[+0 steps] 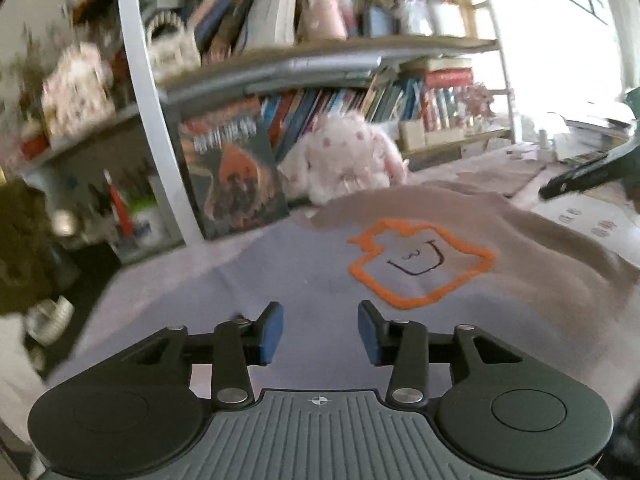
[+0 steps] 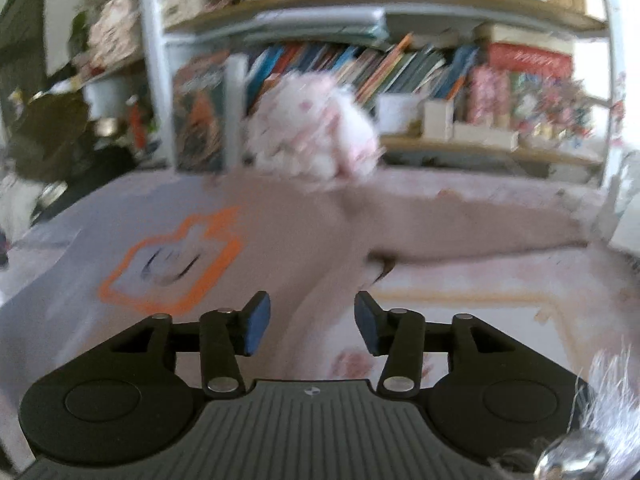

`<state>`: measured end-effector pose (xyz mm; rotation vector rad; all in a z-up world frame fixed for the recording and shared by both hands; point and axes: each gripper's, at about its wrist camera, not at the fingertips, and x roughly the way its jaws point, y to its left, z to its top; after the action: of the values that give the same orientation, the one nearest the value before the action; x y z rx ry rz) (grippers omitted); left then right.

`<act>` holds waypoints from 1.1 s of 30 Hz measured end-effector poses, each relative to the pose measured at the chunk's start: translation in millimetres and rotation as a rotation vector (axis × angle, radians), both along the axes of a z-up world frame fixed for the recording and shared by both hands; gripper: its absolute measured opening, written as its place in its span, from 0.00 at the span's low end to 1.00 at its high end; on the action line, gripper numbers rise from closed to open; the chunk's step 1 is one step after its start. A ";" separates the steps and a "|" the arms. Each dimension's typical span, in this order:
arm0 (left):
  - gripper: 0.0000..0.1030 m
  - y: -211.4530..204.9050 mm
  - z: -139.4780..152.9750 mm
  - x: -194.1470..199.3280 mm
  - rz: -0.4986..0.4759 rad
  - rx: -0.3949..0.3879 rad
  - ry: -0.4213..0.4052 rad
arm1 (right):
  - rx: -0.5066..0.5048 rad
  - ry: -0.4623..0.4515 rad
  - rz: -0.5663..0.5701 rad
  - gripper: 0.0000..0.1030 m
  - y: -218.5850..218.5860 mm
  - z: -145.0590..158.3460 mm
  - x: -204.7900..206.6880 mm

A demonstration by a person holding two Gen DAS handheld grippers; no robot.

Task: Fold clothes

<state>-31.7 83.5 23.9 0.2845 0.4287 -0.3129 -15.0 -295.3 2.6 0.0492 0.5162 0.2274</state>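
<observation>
- The sweater (image 1: 460, 272), brownish with an orange outlined patch (image 1: 420, 264) on its chest, lies spread face-up on the table (image 1: 160, 304), which is draped in a pale cloth.
- In the right wrist view one sleeve (image 2: 460, 232) stretches out flat to the right, away from the body of the garment; it is not folded in.
- The left gripper (image 1: 320, 334) hangs above the cloth just beside the sweater's near left edge, its blue pads apart with nothing between them: released.
- The right gripper (image 2: 312, 324) is likewise released, pads parted and empty, hovering over the sweater's side near the armpit of the outstretched sleeve.
- Judging by this, folding has barely begun or not begun: the body lies open, no fold line shows, and the patch is fully exposed.
- Left to do, as far as I can tell: bring in the sleeves, then fold the body over.
- The other sleeve is not clearly visible, so its state I cannot tell.
- A plush toy (image 1: 344, 156) sits at the far edge by the bookshelf (image 1: 320, 52), touching or just beside the sweater's top; it could get in the way.
</observation>
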 end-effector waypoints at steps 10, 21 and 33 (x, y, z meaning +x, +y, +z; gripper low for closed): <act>0.40 -2.4 -34.2 58.9 0.026 0.032 0.158 | -0.028 0.071 -0.210 0.44 -43.3 3.3 112.4; 0.42 13.6 -43.8 64.9 0.024 -0.098 0.199 | -0.164 0.195 -0.238 0.40 -42.9 -31.9 177.6; 0.44 5.2 -43.2 58.6 0.052 -0.028 0.165 | -0.298 0.191 -0.411 0.33 -62.5 -23.3 135.1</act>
<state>27.0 88.7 -19.3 0.2210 0.5925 -0.2924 120.1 -357.9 -20.7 -0.1138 0.7127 -0.2596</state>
